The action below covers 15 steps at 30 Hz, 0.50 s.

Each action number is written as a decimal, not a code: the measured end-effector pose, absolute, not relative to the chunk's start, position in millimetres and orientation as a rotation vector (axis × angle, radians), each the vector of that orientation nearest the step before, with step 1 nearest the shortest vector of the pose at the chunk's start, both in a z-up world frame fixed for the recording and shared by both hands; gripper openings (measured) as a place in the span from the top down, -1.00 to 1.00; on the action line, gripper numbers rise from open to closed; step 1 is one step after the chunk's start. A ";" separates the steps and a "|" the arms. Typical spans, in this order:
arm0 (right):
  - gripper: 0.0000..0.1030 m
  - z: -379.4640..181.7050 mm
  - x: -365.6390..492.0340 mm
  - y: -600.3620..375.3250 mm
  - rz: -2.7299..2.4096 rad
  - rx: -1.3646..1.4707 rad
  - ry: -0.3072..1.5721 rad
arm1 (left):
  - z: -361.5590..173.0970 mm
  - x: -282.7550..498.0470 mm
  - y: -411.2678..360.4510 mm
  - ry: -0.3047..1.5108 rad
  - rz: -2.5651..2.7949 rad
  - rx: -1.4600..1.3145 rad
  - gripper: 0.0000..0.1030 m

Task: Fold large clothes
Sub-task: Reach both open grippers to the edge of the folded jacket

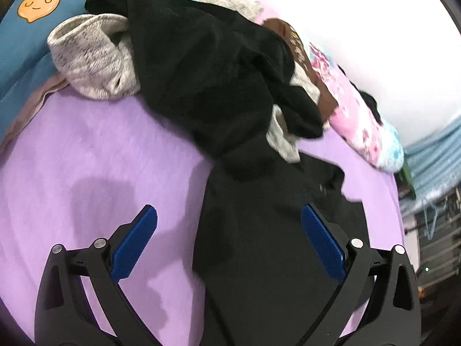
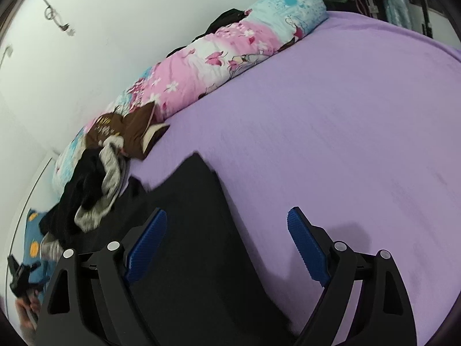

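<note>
The black garment [image 1: 259,230] is spread flat on the purple bed [image 1: 86,158], its far end touching the clothes pile [image 1: 201,57] along the wall-side edge. Left tongs [image 1: 229,242] and right tongs [image 2: 227,245] are held wide and empty. The fabric is judged soft, limp and light; the corners and hem are recommended as grasp points.

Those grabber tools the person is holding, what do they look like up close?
Both look alike. The left gripper and right gripper each have two black plastic linkage arms with round silver pivot pins, ending in flat blue pads with ridged, toothed faces. No cables or sleeves show.
</note>
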State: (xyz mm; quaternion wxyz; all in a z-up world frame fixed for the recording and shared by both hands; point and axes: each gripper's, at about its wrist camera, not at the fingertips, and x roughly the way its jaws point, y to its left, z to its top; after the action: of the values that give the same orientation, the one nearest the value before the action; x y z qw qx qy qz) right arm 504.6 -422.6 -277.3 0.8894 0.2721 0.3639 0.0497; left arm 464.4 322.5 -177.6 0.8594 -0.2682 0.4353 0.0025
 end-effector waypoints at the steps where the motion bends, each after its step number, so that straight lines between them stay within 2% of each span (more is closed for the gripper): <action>1: -0.64 -280.3 492.5 -425.0 0.106 0.563 0.750 | -178.7 454.6 321.0 0.915 0.005 -0.561 -0.87; 8: -0.69 -306.3 438.9 -436.6 0.085 0.549 0.809 | -225.4 383.3 307.7 0.998 -0.032 -0.660 -0.87; 15: -0.71 -304.0 421.9 -441.6 0.117 0.604 0.834 | -255.3 336.3 286.1 1.081 -0.008 -0.716 -0.87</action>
State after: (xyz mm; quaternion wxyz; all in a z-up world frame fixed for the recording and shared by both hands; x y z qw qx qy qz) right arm 421.9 -441.6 -304.0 0.8688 0.2887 0.3985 0.0561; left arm 336.3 286.1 -255.3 0.7969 -0.3336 0.5036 -0.0036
